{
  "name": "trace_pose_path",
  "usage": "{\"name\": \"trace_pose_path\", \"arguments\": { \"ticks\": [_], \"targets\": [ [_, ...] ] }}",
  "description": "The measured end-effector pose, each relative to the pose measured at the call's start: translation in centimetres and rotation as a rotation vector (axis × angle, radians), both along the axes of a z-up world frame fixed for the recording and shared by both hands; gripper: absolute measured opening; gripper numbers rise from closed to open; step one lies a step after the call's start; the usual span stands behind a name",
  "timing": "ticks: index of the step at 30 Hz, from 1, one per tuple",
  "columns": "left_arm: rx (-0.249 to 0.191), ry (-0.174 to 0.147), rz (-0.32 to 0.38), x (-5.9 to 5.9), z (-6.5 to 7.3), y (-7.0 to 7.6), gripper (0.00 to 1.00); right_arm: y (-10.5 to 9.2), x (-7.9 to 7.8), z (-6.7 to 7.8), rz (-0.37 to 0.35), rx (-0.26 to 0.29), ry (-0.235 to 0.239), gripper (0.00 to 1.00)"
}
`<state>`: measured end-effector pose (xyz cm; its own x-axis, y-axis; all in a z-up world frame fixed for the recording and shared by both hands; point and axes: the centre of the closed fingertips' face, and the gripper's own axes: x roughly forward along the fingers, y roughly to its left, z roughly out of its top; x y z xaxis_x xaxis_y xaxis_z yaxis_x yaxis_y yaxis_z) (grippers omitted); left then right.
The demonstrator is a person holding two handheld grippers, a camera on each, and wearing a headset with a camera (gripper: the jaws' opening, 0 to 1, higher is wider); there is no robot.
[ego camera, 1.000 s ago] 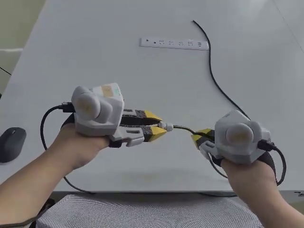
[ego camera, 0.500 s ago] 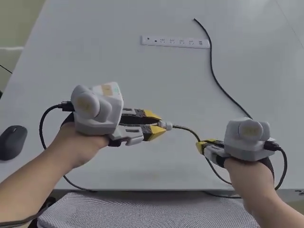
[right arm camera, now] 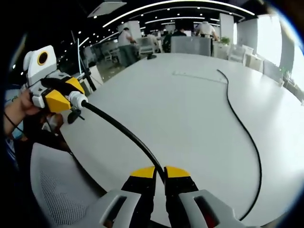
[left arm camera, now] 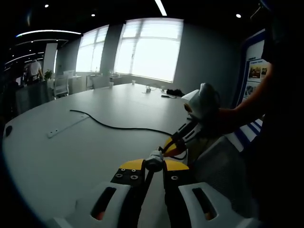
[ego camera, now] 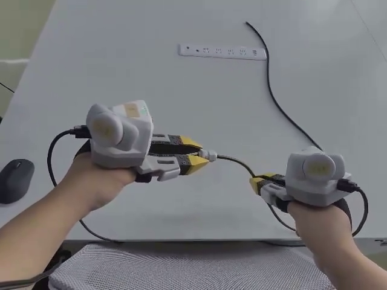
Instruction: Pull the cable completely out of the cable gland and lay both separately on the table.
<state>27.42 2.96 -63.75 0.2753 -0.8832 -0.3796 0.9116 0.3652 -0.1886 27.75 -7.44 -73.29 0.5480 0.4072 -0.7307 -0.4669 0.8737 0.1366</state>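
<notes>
While both grippers hang above the near edge of the white bench (ego camera: 121, 72), a thin black cable (ego camera: 237, 162) bridges the gap between them.

The left gripper (ego camera: 202, 158) has its yellow-tipped jaws closed on the small white cable gland (ego camera: 209, 156), which juts out just past the tips. The cable leaves the gland's nose, sags in a shallow arc and runs into the right gripper (ego camera: 257, 183), whose jaws are pinched tight on it (the slit between them looks no wider than the cable). Gland and cable are joined and held in the air. Toward the far edge, a long white power strip (ego camera: 222, 52) lies flat, and its black cord (ego camera: 275, 99) runs to the near right edge. A black computer mouse (ego camera: 15, 180) sits at the left edge.
</notes>
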Motion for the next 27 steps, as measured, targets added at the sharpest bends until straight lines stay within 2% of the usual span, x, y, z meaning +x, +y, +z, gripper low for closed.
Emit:
{"name": "trace_pose_path", "arguments": {
  "ticks": [5,8,10,12,14,15,16,18,22,27],
  "targets": [
    [-0.001,-0.001,0.002,0.0,0.1,0.0,0.15,0.2,-0.3,0.2,0.052,-0.033,-0.023,0.02],
    [0.001,0.001,0.004,0.1,0.1,0.1,0.15,0.4,-0.5,0.7,0.079,-0.027,-0.036,0.02],
    [0.001,0.004,0.004,0.0,0.1,0.0,0.15,0.4,-0.6,1.1,0.081,-0.019,-0.041,0.07],
    [0.004,0.003,0.001,0.0,0.1,0.0,0.15,0.4,-0.6,1.8,0.12,-0.054,-0.075,0.11],
    [0.004,0.006,0.001,0.0,0.1,0.0,0.15,1.1,-0.6,3.0,0.118,-0.007,-0.083,0.14],
    [0.004,0.006,0.002,0.0,0.0,0.0,0.15,1.5,-0.3,3.8,0.15,-0.023,-0.114,0.16],
    [0.006,0.007,0.002,0.0,0.0,0.0,0.15,1.6,0.0,4.3,0.183,-0.061,-0.142,0.18],
    [0.009,0.01,-0.002,0.0,-0.1,0.0,0.15,2.5,0.4,5.5,0.299,-0.169,-0.228,0.19],
    [0.018,0.01,-0.009,0.0,-0.3,-0.2,0.15,4.8,0.3,6.6,0.457,-0.272,-0.313,0.22],
    [0.013,0.009,-0.005,0.3,-0.3,-0.2,0.15,6.9,0.2,7.3,0.504,-0.263,-0.341,0.21]
  ]
}}
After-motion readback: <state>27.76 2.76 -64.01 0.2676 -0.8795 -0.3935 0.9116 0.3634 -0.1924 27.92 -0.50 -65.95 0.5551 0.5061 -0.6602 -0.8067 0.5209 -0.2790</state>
